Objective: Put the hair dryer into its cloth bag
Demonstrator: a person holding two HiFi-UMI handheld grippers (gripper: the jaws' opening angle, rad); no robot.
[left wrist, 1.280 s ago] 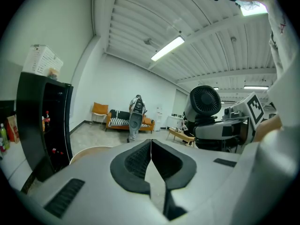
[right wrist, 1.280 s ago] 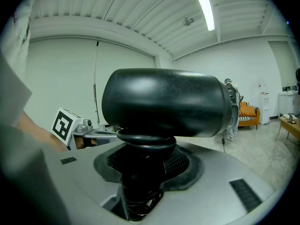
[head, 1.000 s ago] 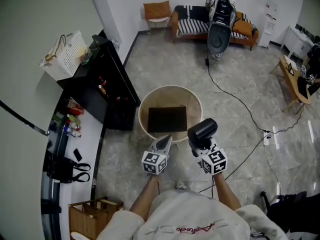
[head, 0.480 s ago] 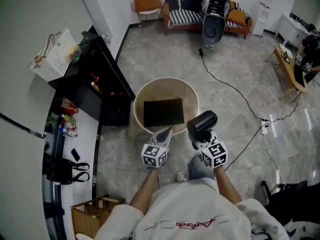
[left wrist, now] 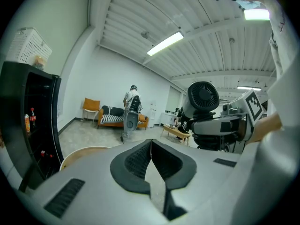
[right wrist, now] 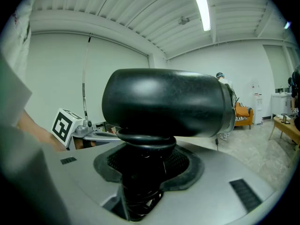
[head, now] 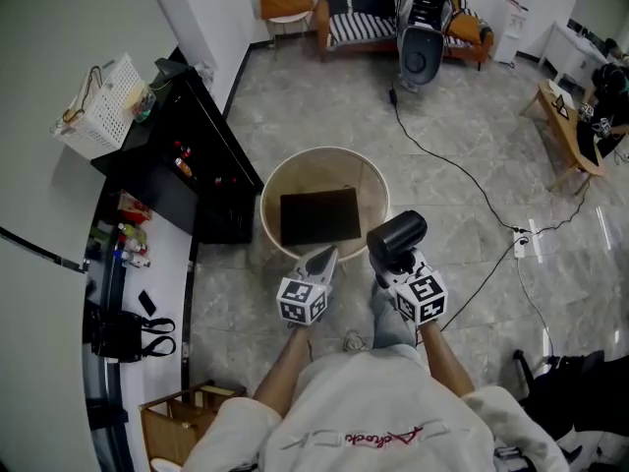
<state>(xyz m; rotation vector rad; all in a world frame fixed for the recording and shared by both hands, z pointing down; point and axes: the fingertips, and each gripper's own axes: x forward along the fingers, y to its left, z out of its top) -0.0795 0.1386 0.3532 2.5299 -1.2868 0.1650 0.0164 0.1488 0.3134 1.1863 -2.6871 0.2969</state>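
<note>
2 grippers sit low in the middle of the head view, close to the person's body. The left gripper (head: 322,259) has its jaws pressed together with nothing between them. Just right of it, the right gripper (head: 393,269) is clamped on the handle of the hair dryer (head: 397,234), whose black barrel stands above the jaws. Beyond them, at frame centre, the dark cloth bag (head: 319,216) lies flat on the round table (head: 324,170). Where its mouth lies is too small to tell. The dryer is in hand and not yet bagged, so this looks like the approach to the bag. Next, the left jaws likely need to open, find the bag's mouth and lift it.
</note>
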